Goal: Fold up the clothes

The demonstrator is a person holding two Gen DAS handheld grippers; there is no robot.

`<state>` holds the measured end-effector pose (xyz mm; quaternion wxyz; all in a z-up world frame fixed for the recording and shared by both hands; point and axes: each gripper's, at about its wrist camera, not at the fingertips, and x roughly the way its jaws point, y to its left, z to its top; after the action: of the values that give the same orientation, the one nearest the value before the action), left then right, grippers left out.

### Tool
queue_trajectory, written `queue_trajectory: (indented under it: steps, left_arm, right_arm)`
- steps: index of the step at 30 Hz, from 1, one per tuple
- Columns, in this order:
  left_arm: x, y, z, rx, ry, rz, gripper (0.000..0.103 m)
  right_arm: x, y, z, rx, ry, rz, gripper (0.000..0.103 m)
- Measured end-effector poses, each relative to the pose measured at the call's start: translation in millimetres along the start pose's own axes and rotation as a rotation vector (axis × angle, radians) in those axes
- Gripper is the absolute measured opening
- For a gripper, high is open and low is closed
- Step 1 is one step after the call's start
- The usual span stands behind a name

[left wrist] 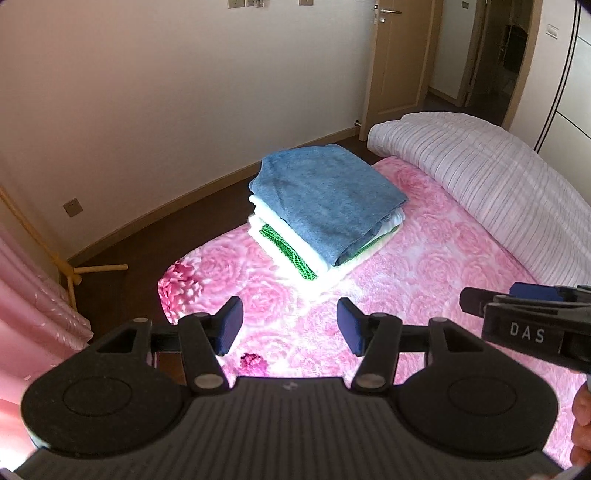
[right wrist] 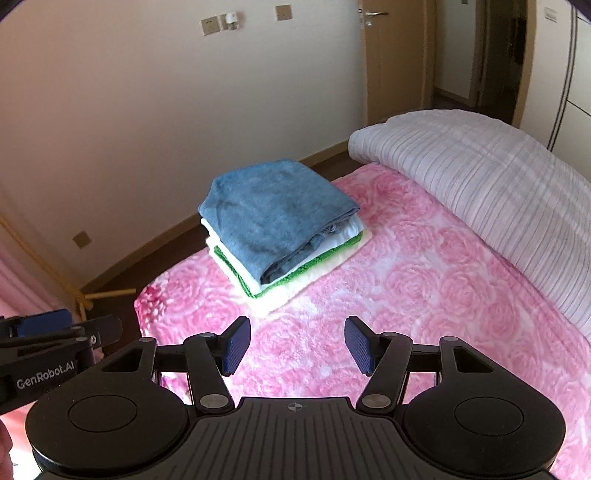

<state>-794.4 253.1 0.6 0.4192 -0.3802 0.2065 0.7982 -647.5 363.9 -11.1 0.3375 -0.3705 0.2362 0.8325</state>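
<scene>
Apparently we near finish: folded stack (left wrist: 325,214) sits mid-frame on bed (left wrist: 424,266), blue piece topmost. Left hand-held gripper (left wrist: 290,325) and right hand-held gripper (right wrist: 297,345) both gape, empty; no unfolded garment visible.

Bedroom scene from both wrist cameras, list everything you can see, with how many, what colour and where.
Folded clothes stack: one pile, blue piece on top, white and green layers beneath, near the bed's left edge.
Bed cover: one, pink with a rose pattern, spread over the bed.
Rolled quilt: one, pale pink with stripes, along the bed's far right side.
Door: one, light wood, open, at the far wall.
Wall sockets: several, beige, on the white wall.
Wooden stand: one, yellowish, on the dark floor at left.
Curtain: one, pink, far left.
Left gripper: black with blue pads, open, empty, over the bed.
Right gripper: same, open, empty.
</scene>
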Motion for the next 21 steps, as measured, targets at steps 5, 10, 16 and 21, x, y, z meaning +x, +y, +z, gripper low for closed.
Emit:
queue_trajectory:
  steps: [5,10,16,21]
  left_arm:
    - [4.4,-12.7,4.0,0.007,0.004,-0.003,0.052]
    - [13.4,-24.6,3.3,0.029,0.022,-0.006,0.052]
    - [28.3,-30.5,-0.5,0.029,0.057,0.006,0.052]
    - [39.9,-35.4,-1.5,0.019,0.083,0.021,0.052]
  right_arm:
    - [1.1,-12.8,2.7,0.004,0.016,-0.022,0.060]
    - [9.3,-27.3,3.5,0.030,0.048,-0.050,0.060]
    - [24.1,-37.0,0.0,0.048,0.084,-0.032,0.060]
    - [33.6,-43.8,0.5,0.048,0.096,-0.030,0.060]
